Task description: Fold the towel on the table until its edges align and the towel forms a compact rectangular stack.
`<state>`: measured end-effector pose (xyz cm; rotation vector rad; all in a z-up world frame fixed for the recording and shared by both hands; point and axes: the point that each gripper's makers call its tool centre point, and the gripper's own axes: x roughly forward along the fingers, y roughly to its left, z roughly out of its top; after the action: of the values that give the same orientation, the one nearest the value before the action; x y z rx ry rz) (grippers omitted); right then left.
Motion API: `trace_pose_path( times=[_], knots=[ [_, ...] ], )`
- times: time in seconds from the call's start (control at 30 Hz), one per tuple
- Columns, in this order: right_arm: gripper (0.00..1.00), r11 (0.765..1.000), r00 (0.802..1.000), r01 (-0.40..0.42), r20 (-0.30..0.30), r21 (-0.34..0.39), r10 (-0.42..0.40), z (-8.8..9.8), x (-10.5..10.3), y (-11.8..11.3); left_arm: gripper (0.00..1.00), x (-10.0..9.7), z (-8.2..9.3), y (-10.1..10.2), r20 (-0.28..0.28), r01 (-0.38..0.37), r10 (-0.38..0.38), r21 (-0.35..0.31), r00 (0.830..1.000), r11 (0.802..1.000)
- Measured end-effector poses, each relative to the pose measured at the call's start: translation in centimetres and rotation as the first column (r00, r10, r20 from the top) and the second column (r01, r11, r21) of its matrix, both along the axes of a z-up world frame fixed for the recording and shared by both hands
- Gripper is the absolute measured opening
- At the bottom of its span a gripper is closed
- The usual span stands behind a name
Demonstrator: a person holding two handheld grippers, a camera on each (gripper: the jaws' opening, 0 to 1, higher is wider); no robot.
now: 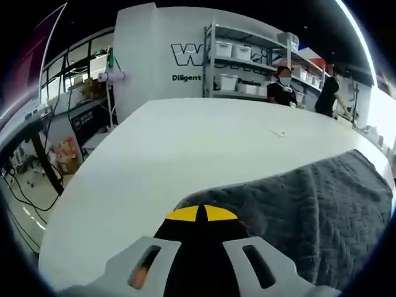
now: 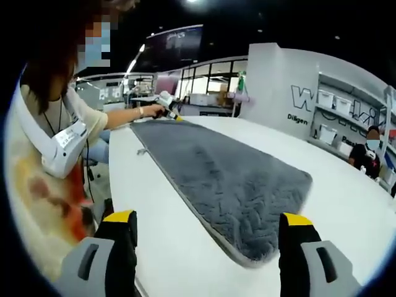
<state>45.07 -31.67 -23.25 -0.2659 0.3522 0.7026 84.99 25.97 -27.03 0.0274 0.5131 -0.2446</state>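
Grey towel (image 2: 226, 182) lay flat on white counter (image 2: 346, 204), left claw (image 1: 201, 215) pinched its far corner, right claw (image 2: 210, 238) spread wide, hovering above near end.

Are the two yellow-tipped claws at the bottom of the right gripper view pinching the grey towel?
No. The right gripper stands wide open, its jaws apart over the white table, with the towel lying flat ahead.

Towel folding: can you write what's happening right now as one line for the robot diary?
towel: flat on table, unfolded | left tool: shut on towel edge | right tool: open, near end of towel
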Motion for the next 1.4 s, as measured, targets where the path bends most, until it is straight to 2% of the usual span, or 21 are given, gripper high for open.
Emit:
trace_pose_path(
  times=[0.2, 0.43, 0.63, 0.73, 0.77, 0.8, 0.9, 1.0, 1.13, 1.23, 1.33, 1.4],
  knots=[
    [0.97, 1.000, 1.000, 0.001, -0.001, -0.002, -0.001, -0.1, -0.1, 0.2, 0.00, 0.4, 0.0, 0.2, -0.003, -0.001, 0.001, 0.002, 1.000, 1.000],
    [0.97, 1.000, 1.000, 0.002, -0.004, -0.009, -0.002, -0.2, -0.2, 0.1, 0.00, 1.0, 0.0, 0.7, 0.021, -0.020, 0.020, 0.028, 1.000, 0.999],
    [0.97, 1.000, 1.000, 0.005, -0.004, -0.013, -0.005, -0.2, -0.4, 0.0, 0.01, 1.0, 0.0, 0.7, 0.023, -0.026, 0.025, 0.021, 0.999, 0.999],
    [0.97, 1.000, 1.000, 0.007, 0.000, -0.010, -0.007, 0.0, -0.5, 0.0, 0.10, 0.7, 0.7, 0.5, 0.043, -0.013, 0.015, -0.045, 0.999, 0.999],
    [0.97, 1.000, 1.000, 0.007, 0.002, -0.009, -0.007, 0.1, -0.5, 0.0, 0.14, 0.7, 1.3, 0.4, 0.076, -0.014, 0.019, -0.068, 0.997, 0.998],
    [0.97, 1.000, 1.000, 0.003, 0.005, -0.008, -0.003, 0.2, -0.5, 0.0, 0.18, 0.6, 2.0, 0.6, 0.106, -0.021, 0.029, -0.071, 0.994, 0.997],
    [0.97, 1.000, 1.000, 0.000, 0.006, -0.004, 0.000, 0.2, -0.6, 0.2, 0.28, -0.2, 3.4, 1.0, 0.129, -0.015, 0.027, -0.095, 0.991, 0.995],
    [0.97, 1.000, 1.000, 0.002, 0.001, -0.008, -0.002, 0.0, -0.5, 0.3, 0.33, -1.3, 5.2, 0.6, 0.171, 0.026, 0.001, -0.156, 0.985, 0.987],
    [0.97, 1.000, 1.000, 0.002, -0.009, -0.014, -0.002, -0.5, -0.4, 0.4, 0.44, -4.1, 7.0, -0.2, 0.174, 0.107, -0.073, -0.196, 0.982, 0.975],
    [0.97, 1.000, 1.000, -0.003, -0.009, -0.009, 0.002, -0.5, -0.3, 0.5, 0.56, -6.9, 8.7, -0.6, 0.205, 0.171, -0.133, -0.180, 0.970, 0.969],
    [0.97, 1.000, 1.000, -0.007, -0.007, 0.000, 0.007, -0.3, -0.3, 0.6, 0.66, -9.8, 9.6, -1.1, 0.205, 0.233, -0.202, -0.142, 0.958, 0.962],
    [0.97, 1.000, 1.000, -0.013, -0.001, 0.013, 0.013, 0.0, -0.1, 0.8, 0.72, -12.4, 10.3, -1.8, 0.211, 0.278, -0.251, -0.111, 0.945, 0.954]
  ],
)
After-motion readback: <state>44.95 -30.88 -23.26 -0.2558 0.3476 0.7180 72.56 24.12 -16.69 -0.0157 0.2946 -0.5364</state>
